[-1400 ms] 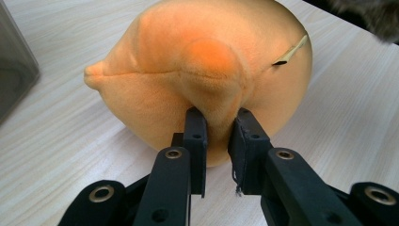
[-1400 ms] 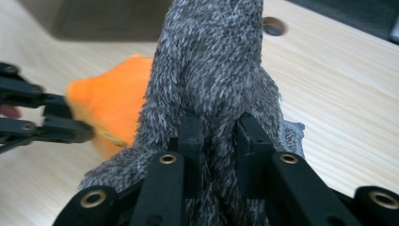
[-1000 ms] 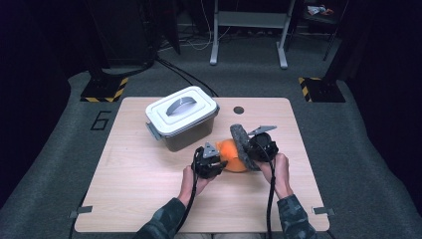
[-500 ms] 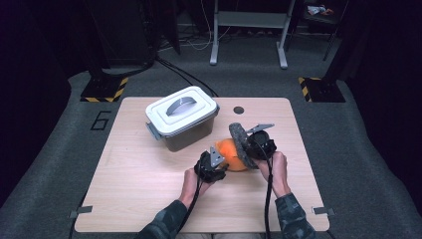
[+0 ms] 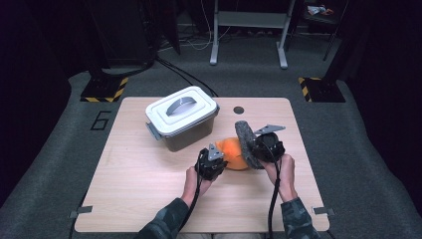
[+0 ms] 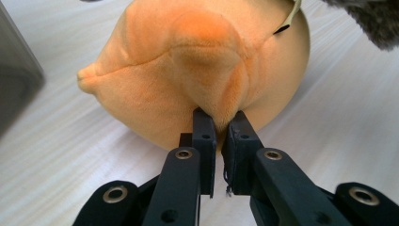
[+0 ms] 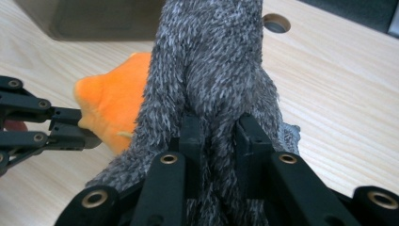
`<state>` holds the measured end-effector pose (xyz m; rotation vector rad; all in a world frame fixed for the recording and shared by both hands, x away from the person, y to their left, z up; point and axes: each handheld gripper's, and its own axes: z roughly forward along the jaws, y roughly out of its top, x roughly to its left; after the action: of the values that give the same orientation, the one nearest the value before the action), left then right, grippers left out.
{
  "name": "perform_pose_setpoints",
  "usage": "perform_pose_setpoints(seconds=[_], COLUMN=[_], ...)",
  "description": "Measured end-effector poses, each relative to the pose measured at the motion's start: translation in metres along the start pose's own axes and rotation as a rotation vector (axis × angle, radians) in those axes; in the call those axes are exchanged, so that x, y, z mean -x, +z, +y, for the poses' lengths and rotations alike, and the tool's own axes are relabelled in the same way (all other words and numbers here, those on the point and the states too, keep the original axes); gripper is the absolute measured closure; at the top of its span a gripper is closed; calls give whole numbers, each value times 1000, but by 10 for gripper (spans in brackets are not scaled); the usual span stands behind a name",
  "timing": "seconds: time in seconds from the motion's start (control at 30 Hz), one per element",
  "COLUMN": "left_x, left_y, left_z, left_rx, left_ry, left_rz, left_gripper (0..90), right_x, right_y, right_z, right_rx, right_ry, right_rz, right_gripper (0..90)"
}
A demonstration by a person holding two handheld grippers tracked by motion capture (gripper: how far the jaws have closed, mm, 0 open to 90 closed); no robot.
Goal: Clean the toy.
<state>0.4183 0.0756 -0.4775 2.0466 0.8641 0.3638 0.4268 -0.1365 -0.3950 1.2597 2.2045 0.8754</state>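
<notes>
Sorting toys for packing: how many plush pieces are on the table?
2: an orange plush pinched by the left gripper, and a grey furry plush beside it, clamped in the right gripper.

Overhead camera faces forward-down; both tool cameras closely share the orange plush.

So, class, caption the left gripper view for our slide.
Left gripper shut, pinching a fold of the soft orange plush toy lying on the light wooden table.

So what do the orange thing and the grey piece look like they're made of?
The orange thing looks like short-pile plush over soft stuffing: stitched seams, and a fold pinched by the left gripper. The grey piece looks like shaggy, longer-pile fake fur, bunching in the right gripper. Probably one stuffed toy.
</notes>
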Motion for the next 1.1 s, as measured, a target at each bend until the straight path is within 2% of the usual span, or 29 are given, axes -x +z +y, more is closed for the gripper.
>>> perform_pose_setpoints(seconds=[0.17, 0.3, 0.37, 0.5, 0.53, 0.6, 0.63, 0.7, 0.73, 0.83, 0.93, 1.0, 1.1], left_x=[-4, -7, -8, -11, -11, -10, -9, -8, -6, 0, 3, 5, 7], left_y=[-8, -9, -9, -9, -8, -8, -7, -7, -6, -6, -5, -4, -4], left_z=[4, 2, 2, 2, 2, 2, 2, 2, 2, 2, 1, 2, 2], left_rx=[-3, -3, -9, -4, -5, -8, -5, -9, -5, -5, 6, 12, 13], left_ry=[-58, -107, -102, -107, -106, -86, -74, -52, -33, 25, 62, 73, 106], left_rz=[-43, -63, -56, -51, -51, -37, -24, -9, 7, 48, 85, 113, 167], left_gripper=[844, 843, 843, 842, 841, 839, 837, 830, 822, 789, 743, 682, 535], right_x=[-13, -30, -36, -47, -49, -51, -50, -49, -47, -44, -42, -41, -41], right_y=[-11, -8, -2, 3, 6, 10, 13, 16, 17, 21, 22, 22, 23], right_z=[-1, -2, -2, -1, 0, 0, 0, 0, 0, 0, 1, 2, 3], right_rx=[11, -8, -9, -4, -3, -18, -10, -24, -19, -24, -22, -22, -24], right_ry=[-23, -63, -89, -101, -120, -114, -140, -111, -124, -100, -94, -92, -81], right_rz=[9, 27, 36, 33, 30, 20, 17, 17, 22, 27, 27, 26, 28], right_gripper=[748, 748, 747, 747, 747, 747, 748, 749, 749, 750, 749, 749, 750])
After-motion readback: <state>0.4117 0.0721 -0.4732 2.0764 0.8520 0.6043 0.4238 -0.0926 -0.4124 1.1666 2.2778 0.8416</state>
